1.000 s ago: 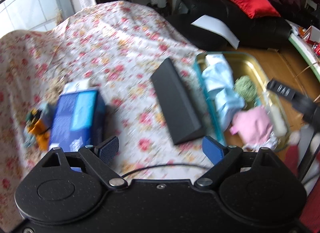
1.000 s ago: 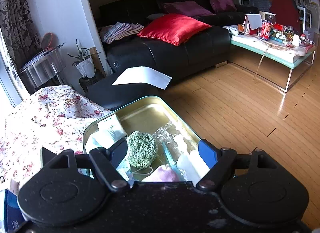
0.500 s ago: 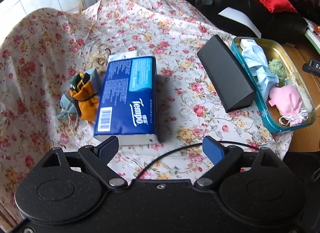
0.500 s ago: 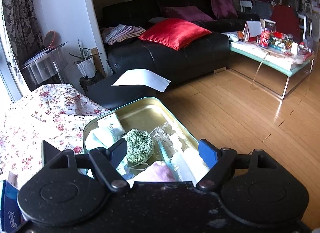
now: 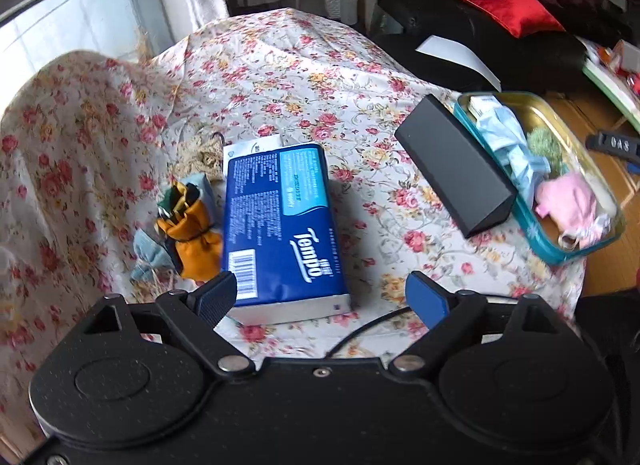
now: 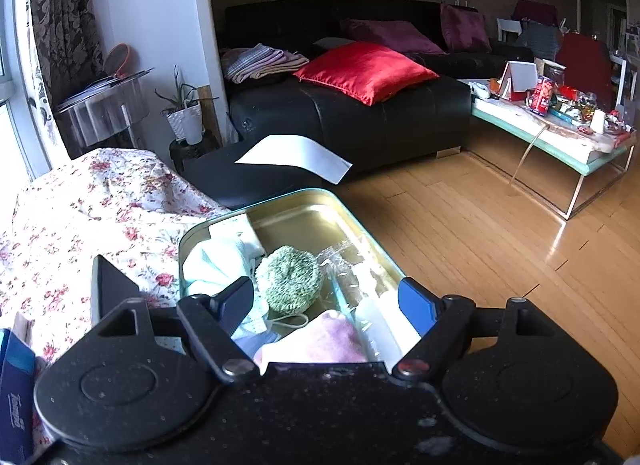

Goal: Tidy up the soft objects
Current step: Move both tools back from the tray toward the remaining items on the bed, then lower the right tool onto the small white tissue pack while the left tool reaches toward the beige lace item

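soft objects are partly sitting in the tin (image 5: 576,255) at right, while the tissue pack (image 5: 280,225) and cloth pouch (image 5: 192,237) are lying outside, left gripper (image 5: 320,297) fingers opening on nothing, right gripper (image 6: 328,305) fingers apart.

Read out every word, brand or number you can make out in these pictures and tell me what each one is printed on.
"Tempo": brand on the blue tissue pack lying on the flowered cloth; also partly seen at the left edge of the right wrist view.
"OAS": white letters, as far as they can be read, on a black part at the right edge of the left wrist view.
Barcode and fine print on the tissue pack: too small to read.
Labels on the red can and other coffee-table items: too blurred to read.
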